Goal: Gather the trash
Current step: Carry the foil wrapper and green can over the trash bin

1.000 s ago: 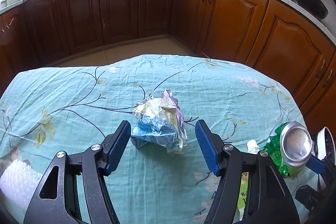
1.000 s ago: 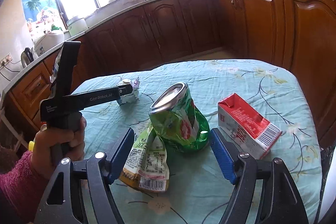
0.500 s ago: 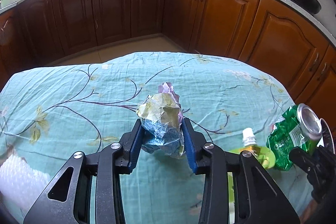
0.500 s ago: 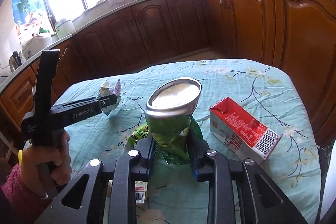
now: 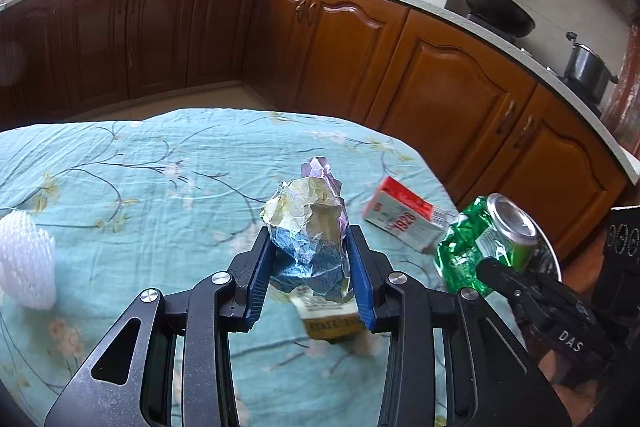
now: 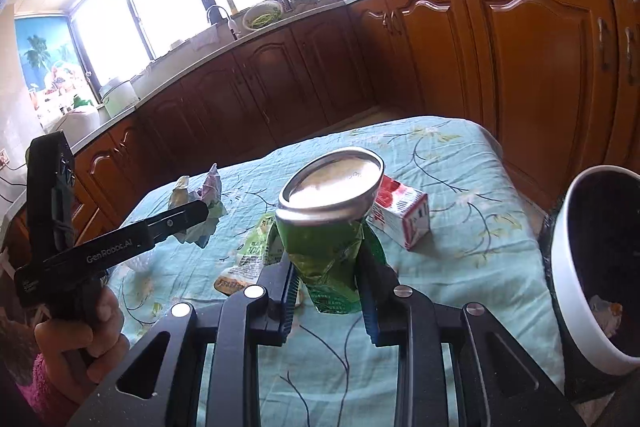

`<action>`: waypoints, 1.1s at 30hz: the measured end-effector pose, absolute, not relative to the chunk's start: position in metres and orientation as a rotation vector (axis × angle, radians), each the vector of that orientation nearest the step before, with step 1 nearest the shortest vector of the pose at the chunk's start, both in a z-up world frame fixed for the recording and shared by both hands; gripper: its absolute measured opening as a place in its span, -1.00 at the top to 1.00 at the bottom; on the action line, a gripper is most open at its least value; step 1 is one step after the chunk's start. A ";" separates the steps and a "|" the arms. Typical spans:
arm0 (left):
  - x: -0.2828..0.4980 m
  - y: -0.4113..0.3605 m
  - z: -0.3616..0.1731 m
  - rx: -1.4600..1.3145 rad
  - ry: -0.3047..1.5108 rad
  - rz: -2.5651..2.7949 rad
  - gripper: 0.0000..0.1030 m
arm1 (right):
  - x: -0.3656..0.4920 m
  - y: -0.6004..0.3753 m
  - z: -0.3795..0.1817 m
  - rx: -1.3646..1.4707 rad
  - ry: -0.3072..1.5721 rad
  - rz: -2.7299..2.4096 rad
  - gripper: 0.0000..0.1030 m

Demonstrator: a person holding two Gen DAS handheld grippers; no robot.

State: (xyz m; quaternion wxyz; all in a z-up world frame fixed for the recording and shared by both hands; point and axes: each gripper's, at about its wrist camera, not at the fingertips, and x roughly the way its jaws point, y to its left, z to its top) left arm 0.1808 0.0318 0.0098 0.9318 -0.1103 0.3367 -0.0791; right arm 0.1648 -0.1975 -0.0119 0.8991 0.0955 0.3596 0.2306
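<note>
Trash clamped in both claws, crumpled wrapper [image 5: 310, 233] in the left claw [image 5: 312, 273], crushed green can [image 6: 330, 227] in the right claw [image 6: 330, 297], lifted off the surface [image 6: 460, 267] beside the bin [image 6: 576, 291], likely for dropping in.

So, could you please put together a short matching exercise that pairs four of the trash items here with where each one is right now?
Things:
1. crumpled paper ball
2. crushed green can
3. red and white carton
4. white foam net

Places:
A. lying on the tablecloth, nothing gripping it
B. clamped in the right gripper
C. standing at the table's left edge
D. clamped in the left gripper

Pairs: 1-D, 2-B, 3-A, 4-C
</note>
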 end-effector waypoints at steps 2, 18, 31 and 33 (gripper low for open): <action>0.174 0.017 0.011 -0.218 0.691 -0.197 0.32 | 0.160 -0.208 -0.012 0.211 0.745 0.462 0.47; 0.143 -0.094 0.004 -0.128 0.742 -0.398 0.32 | 0.112 -0.302 -0.009 0.275 0.723 0.304 0.47; 0.140 -0.152 0.009 -0.064 0.746 -0.490 0.32 | 0.085 -0.367 -0.002 0.314 0.688 0.169 0.47; 0.141 -0.157 0.009 -0.056 0.746 -0.498 0.32 | 0.083 -0.372 -0.002 0.321 0.685 0.156 0.47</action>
